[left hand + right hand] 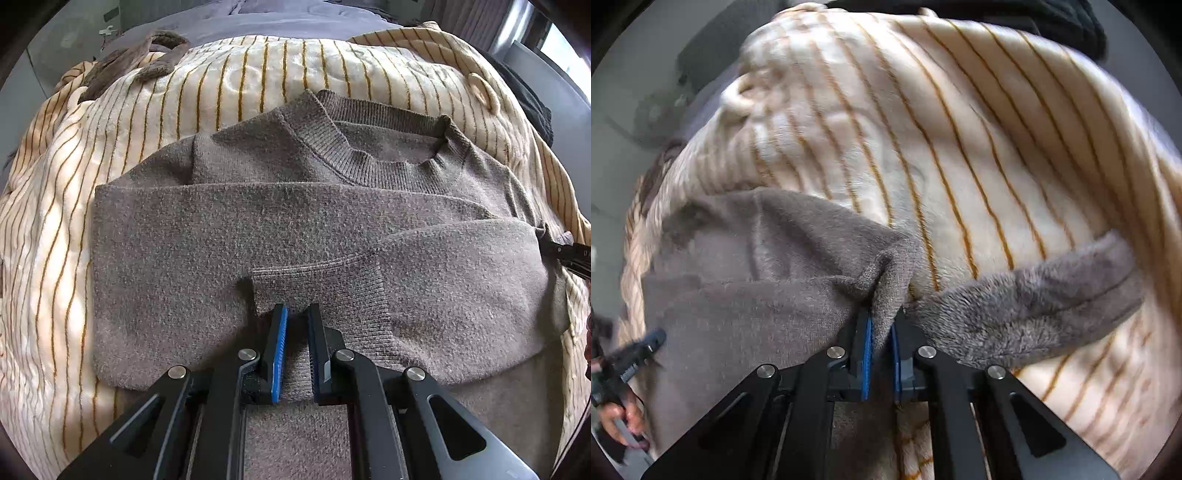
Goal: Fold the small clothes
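A small grey-brown knit sweater (295,229) lies on a cream blanket with tan stripes (258,74), collar away from me, sleeves folded across the body. My left gripper (295,314) sits at a ribbed cuff (325,288) near the sweater's front; its jaws stand a little apart with cuff fabric between them. My right gripper (882,325) is shut on a pinch of the sweater's edge (890,280) at the garment's right side. The right gripper's tip also shows in the left wrist view (569,253).
A fuzzy grey-brown cloth (1034,295) lies right of the right gripper. Another brown fuzzy piece (147,55) lies at the blanket's far left. Dark clothing (532,103) lies at the far right. Grey bedding is beyond the blanket.
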Motion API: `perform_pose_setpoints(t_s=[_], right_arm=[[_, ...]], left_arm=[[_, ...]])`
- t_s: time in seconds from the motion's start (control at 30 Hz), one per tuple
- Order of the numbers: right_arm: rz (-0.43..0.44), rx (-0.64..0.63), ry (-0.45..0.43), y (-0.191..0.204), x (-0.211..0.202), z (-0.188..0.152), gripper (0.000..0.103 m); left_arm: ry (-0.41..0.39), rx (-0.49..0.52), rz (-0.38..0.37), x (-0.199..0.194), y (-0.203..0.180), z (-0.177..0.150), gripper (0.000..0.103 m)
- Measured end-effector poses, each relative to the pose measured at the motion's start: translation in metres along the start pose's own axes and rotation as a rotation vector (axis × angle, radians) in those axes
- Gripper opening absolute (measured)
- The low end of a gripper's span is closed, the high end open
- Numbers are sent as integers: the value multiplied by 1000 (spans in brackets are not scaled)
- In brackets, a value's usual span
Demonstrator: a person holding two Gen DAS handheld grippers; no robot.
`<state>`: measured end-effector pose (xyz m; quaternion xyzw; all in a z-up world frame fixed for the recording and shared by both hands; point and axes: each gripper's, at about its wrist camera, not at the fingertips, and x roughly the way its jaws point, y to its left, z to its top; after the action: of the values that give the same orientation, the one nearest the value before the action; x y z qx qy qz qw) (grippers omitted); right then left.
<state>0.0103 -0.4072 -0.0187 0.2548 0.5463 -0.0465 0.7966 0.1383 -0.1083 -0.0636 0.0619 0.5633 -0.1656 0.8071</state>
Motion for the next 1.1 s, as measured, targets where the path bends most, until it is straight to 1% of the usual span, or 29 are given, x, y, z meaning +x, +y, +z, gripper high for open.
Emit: perform_pose_setpoints(t_s=[0.07,0.1,0.17,0.2,0.23,0.27,0.37,0.43,0.53,0.6,0.67,0.7,0.73,0.8,0.87,0.97,1.0,1.1], right_arm=[[10,39,-11,-3,-7,-2,8],[0,41,-13,-1,-13,-3,8],[-44,33,-26,4,-26,-6,8],[-79,23,-41,9,-37,-9,9],[-94,17,-50,12,-43,-11,9],[-101,5,-61,19,-51,-16,9],[-75,-50,-60,37,-64,-30,9],[-51,-106,-37,57,-64,-42,9],[-29,-163,0,81,-52,-55,9],[-52,-194,23,86,-41,-64,9],[-116,-206,65,82,-29,-75,8],[-133,-198,81,76,-24,-78,8],[-137,-183,92,67,-21,-81,8],[-106,-126,93,51,-27,-84,8],[-102,-95,92,46,-32,-86,8],[-120,-81,92,46,-40,-88,9],[-119,-73,90,46,-43,-89,12],[-101,-40,93,51,-53,-90,13]], left_arm=[[-3,-4,29,-4,8,2,12],[-5,-10,46,-6,13,2,12],[-11,-32,35,-15,24,3,12],[-15,-40,28,-20,27,2,12],[-21,-38,21,-25,30,2,12],[-27,-29,18,-30,29,1,12],[-38,0,-16,-37,22,-2,12],[-24,22,-38,-33,16,-5,12],[8,35,-21,-15,8,-11,12],[22,29,-3,-5,10,-14,12],[11,7,-16,-2,17,-14,12],[16,-7,-10,-1,21,-14,14],[26,-27,-21,0,26,-12,14],[36,-59,-45,-2,32,-11,14],[42,-54,-36,-4,32,-10,14],[42,-26,-7,-10,31,-9,14],[40,-25,-4,-13,31,-10,14],[41,-34,1,-24,34,-10,14]])
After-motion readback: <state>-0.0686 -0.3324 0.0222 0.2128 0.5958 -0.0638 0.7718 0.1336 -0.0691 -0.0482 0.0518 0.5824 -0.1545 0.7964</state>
